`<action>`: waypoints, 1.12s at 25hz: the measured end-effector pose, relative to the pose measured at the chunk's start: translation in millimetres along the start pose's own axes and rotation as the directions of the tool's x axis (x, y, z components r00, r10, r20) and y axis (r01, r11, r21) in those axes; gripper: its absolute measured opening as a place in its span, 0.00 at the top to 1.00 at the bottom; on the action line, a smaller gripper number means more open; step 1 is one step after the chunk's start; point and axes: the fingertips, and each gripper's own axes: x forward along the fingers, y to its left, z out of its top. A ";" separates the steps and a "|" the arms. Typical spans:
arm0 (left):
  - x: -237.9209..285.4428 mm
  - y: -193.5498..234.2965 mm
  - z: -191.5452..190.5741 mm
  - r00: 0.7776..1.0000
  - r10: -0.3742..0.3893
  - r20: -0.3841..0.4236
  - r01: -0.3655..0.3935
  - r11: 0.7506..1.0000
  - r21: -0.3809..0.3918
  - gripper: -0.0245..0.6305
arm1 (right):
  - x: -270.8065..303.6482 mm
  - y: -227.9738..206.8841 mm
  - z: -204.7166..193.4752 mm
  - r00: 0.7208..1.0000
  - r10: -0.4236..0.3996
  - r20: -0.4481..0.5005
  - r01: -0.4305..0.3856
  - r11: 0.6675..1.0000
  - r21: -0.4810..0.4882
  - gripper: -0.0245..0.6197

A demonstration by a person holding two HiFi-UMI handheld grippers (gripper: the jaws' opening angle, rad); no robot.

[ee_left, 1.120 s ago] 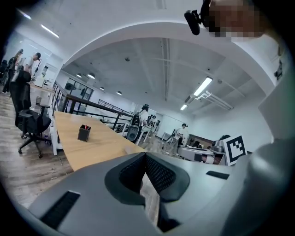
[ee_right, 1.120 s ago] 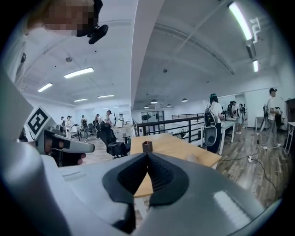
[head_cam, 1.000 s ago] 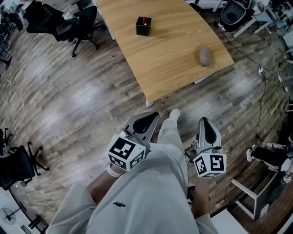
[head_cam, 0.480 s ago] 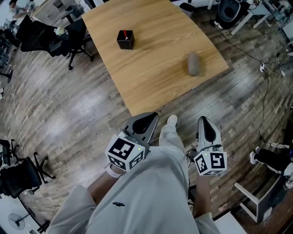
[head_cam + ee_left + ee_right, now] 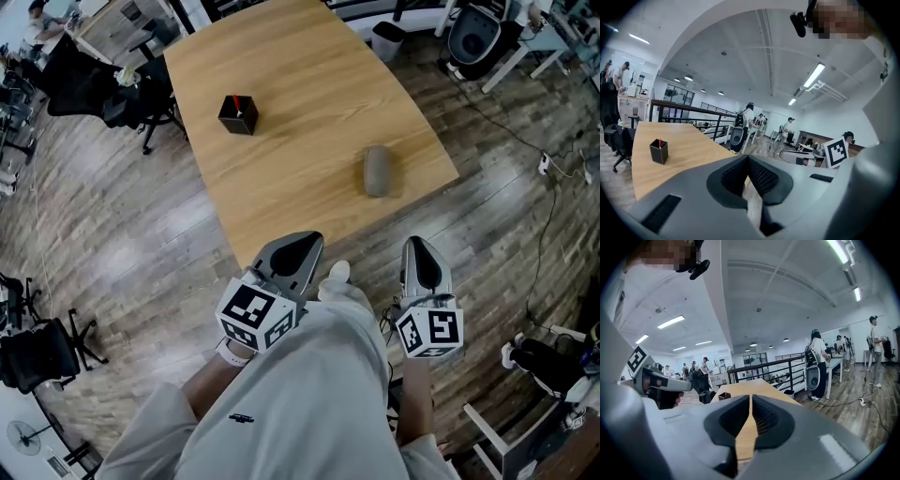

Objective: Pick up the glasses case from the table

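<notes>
A grey oval glasses case (image 5: 377,171) lies near the front right corner of the light wooden table (image 5: 300,112) in the head view. My left gripper (image 5: 302,238) is held at waist height, short of the table's near edge, jaws shut and empty. To its right my right gripper (image 5: 418,246) is likewise shut with nothing in it, below and to the right of the case. In the left gripper view my left gripper (image 5: 747,158) points over the tabletop (image 5: 684,154). The right gripper (image 5: 750,398) looks along the tabletop (image 5: 750,427); the case is hidden behind the jaws.
A small black pen holder (image 5: 238,114) stands on the table's left part, also seen as the black pen holder (image 5: 659,151). Office chairs (image 5: 112,84) stand at the far left, a white chair (image 5: 473,33) and floor cables (image 5: 539,187) at the right. People stand at desks in the background.
The table, the case and the pen holder have come closer in the head view and slid left as I walked toward them. Both grippers stay shut in front of me.
</notes>
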 end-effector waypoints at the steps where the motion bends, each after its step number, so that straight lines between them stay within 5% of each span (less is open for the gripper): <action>1: 10.7 0.4 2.6 1.000 0.010 -0.001 -0.010 1.000 -0.001 0.95 | 8.3 -7.9 1.5 1.000 0.014 -0.004 -0.014 1.000 0.002 0.92; 14: 57.4 -0.3 15.5 0.996 0.091 -0.008 -0.092 0.995 -0.025 0.95 | 57.6 -34.8 4.1 0.990 0.133 -0.037 -0.132 0.991 0.014 0.92; 25: 61.6 16.3 1.7 0.991 0.126 -0.047 -0.128 0.991 -0.046 0.95 | 72.2 -39.0 -16.0 0.986 0.141 -0.091 -0.138 0.990 0.029 0.92; 28: 64.3 24.3 -3.7 0.989 0.131 -0.064 -0.134 0.990 -0.052 0.95 | 81.1 -37.9 -25.1 0.983 0.142 -0.115 -0.141 0.990 0.023 0.83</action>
